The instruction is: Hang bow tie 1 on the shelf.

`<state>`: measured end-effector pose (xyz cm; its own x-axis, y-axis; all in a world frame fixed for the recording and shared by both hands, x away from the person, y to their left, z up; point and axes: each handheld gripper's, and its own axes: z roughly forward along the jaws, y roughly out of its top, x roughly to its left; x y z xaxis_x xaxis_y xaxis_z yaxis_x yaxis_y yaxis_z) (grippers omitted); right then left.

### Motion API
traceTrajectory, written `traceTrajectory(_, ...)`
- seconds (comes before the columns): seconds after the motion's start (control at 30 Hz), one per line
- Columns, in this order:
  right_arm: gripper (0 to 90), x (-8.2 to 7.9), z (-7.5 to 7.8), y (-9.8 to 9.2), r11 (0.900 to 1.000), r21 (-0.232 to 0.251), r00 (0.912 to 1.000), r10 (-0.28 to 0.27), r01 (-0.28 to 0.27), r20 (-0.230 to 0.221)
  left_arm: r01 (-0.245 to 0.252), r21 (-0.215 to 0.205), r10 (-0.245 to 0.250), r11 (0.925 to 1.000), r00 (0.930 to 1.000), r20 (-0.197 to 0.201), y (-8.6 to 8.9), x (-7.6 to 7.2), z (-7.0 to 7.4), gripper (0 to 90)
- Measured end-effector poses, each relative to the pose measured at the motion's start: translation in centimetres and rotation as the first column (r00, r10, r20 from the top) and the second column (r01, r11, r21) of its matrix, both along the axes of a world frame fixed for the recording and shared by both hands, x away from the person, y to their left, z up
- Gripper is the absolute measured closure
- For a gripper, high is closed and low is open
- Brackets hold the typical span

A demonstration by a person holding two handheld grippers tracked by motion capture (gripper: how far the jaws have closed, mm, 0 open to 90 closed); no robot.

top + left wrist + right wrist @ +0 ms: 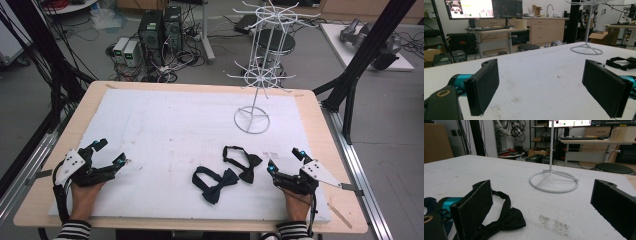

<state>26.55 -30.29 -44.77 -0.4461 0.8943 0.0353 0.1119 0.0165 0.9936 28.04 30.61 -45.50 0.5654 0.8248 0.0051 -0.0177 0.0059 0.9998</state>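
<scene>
I count two black bow ties, one [215,184] nearer my left and one [243,162] nearer my right. One white wire rack [261,70] stands on one white foam board [165,125].

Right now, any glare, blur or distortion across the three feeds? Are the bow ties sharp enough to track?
High view: even overhead light, soft shadows, no glare on the white mat; both bow ties crisp though small. Left gripper view: soft overall, monitor blown out, wide-angle stretch at the edges. Right gripper view: near bow tie legible, background slightly soft.
</scene>
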Motion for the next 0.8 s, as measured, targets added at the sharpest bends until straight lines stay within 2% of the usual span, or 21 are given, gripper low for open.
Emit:
traceTrajectory(0.23, 3.3, 0.0, 0.8, 0.1, 1.000, -0.004, 0.9995, 0.030, -0.030, 0.009, -0.001, 0.002, 0.001, 1.0000, 1.0000, -0.001, 0.0, 0.0, 0.0, 14.6)
traceTrajectory(0.5, 3.2, 0.1, 2.6, 0.5, 0.995, -0.020, 0.9950, 0.098, -0.098, 0.018, -0.002, 0.001, 0.002, 1.0000, 1.0000, -0.001, 0.0, 0.0, 0.0, 14.6)
traceTrajectory(0.7, 3.3, 0.1, 4.0, 0.8, 0.989, -0.021, 0.9890, 0.147, -0.147, 0.012, -0.001, 0.001, 0.001, 1.0000, 1.0000, -0.002, 0.0, 0.0, 0.0, 14.6)
traceTrajectory(0.8, 3.3, 0.4, 5.2, 1.3, 0.980, -0.023, 0.9796, 0.200, -0.200, 0.017, -0.005, 0.001, 0.005, 1.0000, 1.0000, 0.000, 0.0, 0.0, 0.0, 14.6)
